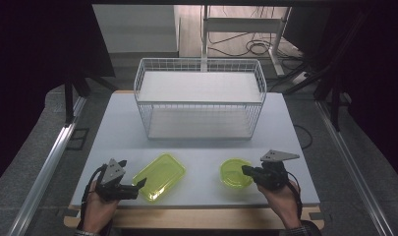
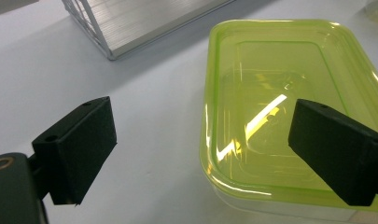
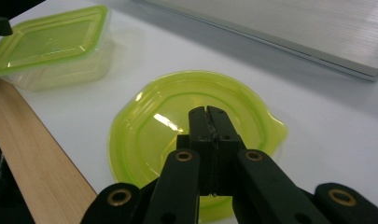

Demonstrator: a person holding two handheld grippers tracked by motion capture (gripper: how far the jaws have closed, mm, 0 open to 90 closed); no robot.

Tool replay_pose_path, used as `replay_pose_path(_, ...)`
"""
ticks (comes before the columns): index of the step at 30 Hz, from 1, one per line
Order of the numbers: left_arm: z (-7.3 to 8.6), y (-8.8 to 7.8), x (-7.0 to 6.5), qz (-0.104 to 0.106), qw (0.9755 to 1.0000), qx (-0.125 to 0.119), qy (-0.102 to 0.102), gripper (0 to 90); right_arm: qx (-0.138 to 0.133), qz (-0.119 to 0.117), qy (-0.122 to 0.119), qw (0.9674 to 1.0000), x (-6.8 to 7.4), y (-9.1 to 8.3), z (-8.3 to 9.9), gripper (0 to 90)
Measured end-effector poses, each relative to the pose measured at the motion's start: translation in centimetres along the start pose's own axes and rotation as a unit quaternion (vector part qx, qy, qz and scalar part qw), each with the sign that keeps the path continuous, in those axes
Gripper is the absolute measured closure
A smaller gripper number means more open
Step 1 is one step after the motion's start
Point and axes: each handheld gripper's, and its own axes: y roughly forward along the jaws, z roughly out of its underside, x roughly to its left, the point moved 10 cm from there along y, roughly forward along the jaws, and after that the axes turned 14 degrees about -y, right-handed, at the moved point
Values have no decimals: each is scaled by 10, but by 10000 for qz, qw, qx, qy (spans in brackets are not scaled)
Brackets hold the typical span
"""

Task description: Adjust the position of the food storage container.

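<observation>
Two grippers — my left gripper [image 2: 203, 154] gapes wide, empty, near the rectangular lidded container [image 2: 289, 102]. My right gripper [image 3: 209, 116] is closed, empty, over the round lid [image 3: 191, 135].

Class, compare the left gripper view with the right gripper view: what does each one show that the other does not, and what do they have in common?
Left gripper view alone: the left tongs, jaws wide apart, straddling one edge of the rectangular container.

Right gripper view alone: the right tongs, jaws pressed together, above a round yellow-green lid lying flat, and the table's wooden edge.

Both: the rectangular container with its yellow-green lid, the white table top, and the basket's base.
</observation>
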Motion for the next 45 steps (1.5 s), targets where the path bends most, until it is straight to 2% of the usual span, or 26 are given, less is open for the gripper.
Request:
replay_pose_path(7, 1, 1, 0, -31, 10000, 42, 36, 68, 6, -186, -98, 9998, 13, 10, -9, 893)
replay_pose_path(10, 2, 2, 1, -76, 9999, 64, 43, 56, -23, -277, -167, 9995, 22, 18, -17, 893)
replay_pose_path(18, 3, 2, 2, -95, 9999, 87, 43, 51, 102, -563, -426, 9975, 46, 41, -32, 892)
replay_pose_path(22, 3, 2, 1, -108, 9999, 97, 59, 50, 226, -654, -574, 9960, 56, 53, -33, 892)
replay_pose_path(26, 4, 2, 1, -118, 9998, 122, 88, 50, 377, -646, -648, 9951, 59, 59, -28, 892)
replay_pose_path(32, 4, 3, 1, -145, 9997, 147, 107, 49, 426, -592, -653, 9952, 55, 58, -23, 892)
replay_pose_path(35, 4, 3, 1, -153, 9997, 156, 106, 49, 437, -540, -584, 9959, 49, 55, -21, 892)
replay_pose_path(45, 6, 4, 1, -204, 9995, 213, 146, 49, 447, -214, -255, 9984, 19, 36, -5, 892)
